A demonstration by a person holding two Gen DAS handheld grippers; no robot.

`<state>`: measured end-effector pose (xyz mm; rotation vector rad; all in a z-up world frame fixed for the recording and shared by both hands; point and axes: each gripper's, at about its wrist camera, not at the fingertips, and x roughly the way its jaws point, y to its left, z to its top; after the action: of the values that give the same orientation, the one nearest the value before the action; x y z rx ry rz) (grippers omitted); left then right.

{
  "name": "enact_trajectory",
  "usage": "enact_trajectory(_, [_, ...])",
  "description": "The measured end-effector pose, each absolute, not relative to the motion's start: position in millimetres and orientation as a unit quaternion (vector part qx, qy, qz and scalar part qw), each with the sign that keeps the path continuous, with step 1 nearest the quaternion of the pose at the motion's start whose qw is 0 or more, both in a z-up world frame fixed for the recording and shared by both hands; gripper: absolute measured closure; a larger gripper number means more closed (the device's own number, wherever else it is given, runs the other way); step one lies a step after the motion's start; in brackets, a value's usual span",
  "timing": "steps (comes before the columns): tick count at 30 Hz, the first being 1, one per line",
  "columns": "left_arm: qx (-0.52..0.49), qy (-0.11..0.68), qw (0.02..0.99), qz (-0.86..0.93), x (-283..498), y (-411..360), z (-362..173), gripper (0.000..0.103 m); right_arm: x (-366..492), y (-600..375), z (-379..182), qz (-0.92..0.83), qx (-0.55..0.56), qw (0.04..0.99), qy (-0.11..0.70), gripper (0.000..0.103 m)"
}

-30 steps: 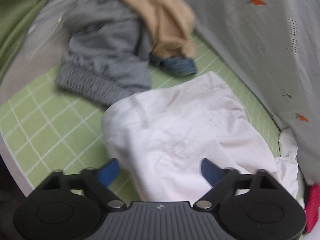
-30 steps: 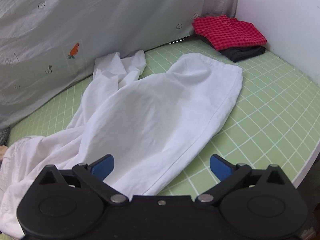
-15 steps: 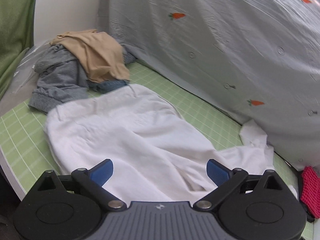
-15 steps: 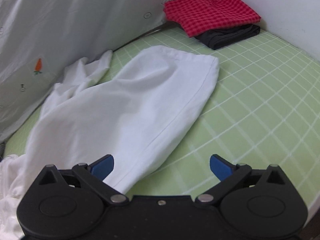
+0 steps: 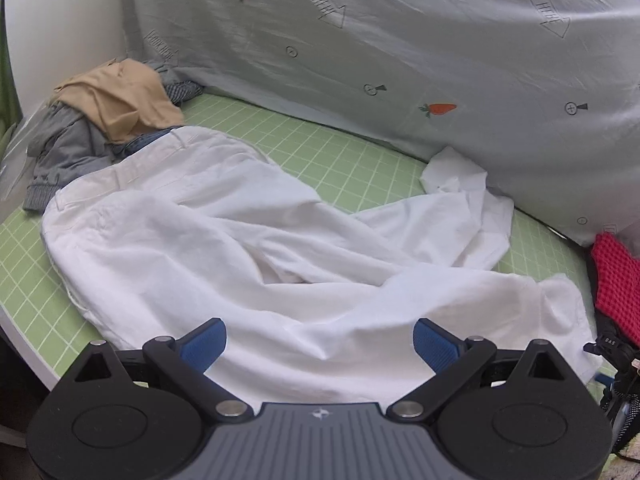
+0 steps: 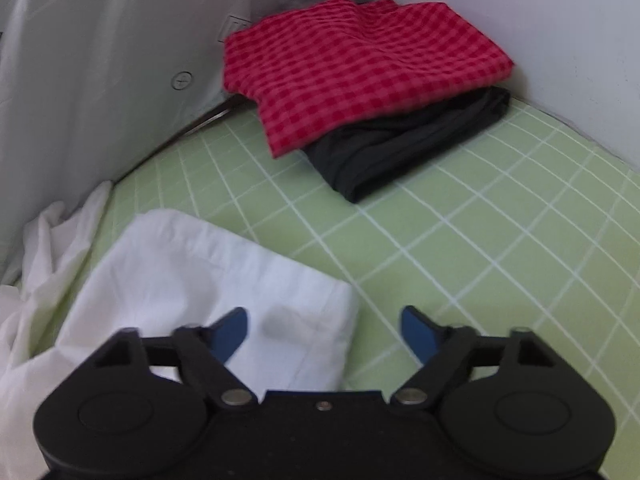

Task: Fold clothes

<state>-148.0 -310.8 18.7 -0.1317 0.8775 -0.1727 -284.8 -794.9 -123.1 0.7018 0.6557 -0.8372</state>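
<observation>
Both cameras have swung since a second ago, the left onto the full white trousers (image 5: pixel 248 248), the right toward their hem (image 6: pixel 224 280). Spread unfolded across the green grid mat (image 6: pixel 460 240), waistband at ten o'clock by the unsorted pile (image 5: pixel 108 120), they seem laid out for folding. The left gripper (image 5: pixel 318 340) and right gripper (image 6: pixel 322 330) hover wide apart, holding nothing; the folded red checked stack (image 6: pixel 352 68) sits at one o'clock, apparently kept clear.

My left wrist camera looks along white trousers (image 5: pixel 248 248) toward the grey carrot-print sheet (image 5: pixel 400 52), my right sits close over a trouser hem, facing the red checked cloth (image 6: pixel 360 64), both sharing trousers and green grid mat (image 6: pixel 500 240).
</observation>
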Motion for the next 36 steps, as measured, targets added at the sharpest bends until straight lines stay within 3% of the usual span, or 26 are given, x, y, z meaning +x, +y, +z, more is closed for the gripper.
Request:
enact_trajectory(1, [-0.067,0.423,0.9,-0.084,-146,-313,20,0.004,-282,-797,-121,-0.375,0.331,0.811,0.304,0.079])
enact_trajectory(2, [-0.069,0.421,0.9,-0.085,-144,-316,21,0.004,-279,-797,-116,-0.362,0.327,0.82,0.299,0.089])
enact_trajectory(6, [-0.087,0.412,0.903,-0.086,-135,-324,26,0.004,-287,-785,-59,-0.343,0.273,0.865,0.244,0.089])
enact_trajectory(9, [-0.1,0.401,0.907,-0.083,-130,-327,28,0.004,-340,-765,0,-0.379,0.249,0.874,0.174,0.089])
enact_trajectory(11, [-0.111,0.402,0.906,-0.077,-127,-327,25,0.004,-382,-748,14,-0.421,0.224,0.861,0.177,0.089])
enact_trajectory(17, [-0.126,0.417,0.897,-0.071,-122,-327,11,0.004,-454,-734,-75,-0.477,0.222,0.765,0.372,0.088])
enact_trajectory(20, [-0.115,0.419,0.898,-0.075,-122,-332,8,0.004,-468,-735,-97,-0.48,0.237,0.74,0.408,0.077])
enact_trajectory(22, [-0.114,0.424,0.895,-0.08,-121,-337,6,0.004,-463,-739,-89,-0.485,0.222,0.752,0.388,0.05])
enact_trajectory(25, [-0.113,0.428,0.893,-0.086,-121,-345,6,0.004,-445,-756,-77,-0.463,0.209,0.786,0.352,0.03])
enact_trajectory(27, [-0.104,0.426,0.894,-0.092,-124,-350,7,0.004,-423,-771,-78,-0.425,0.207,0.812,0.343,0.023])
enact_trajectory(36, [-0.061,0.424,0.9,-0.081,-139,-359,19,0.004,-330,-826,-119,-0.325,0.173,0.851,0.374,0.021])
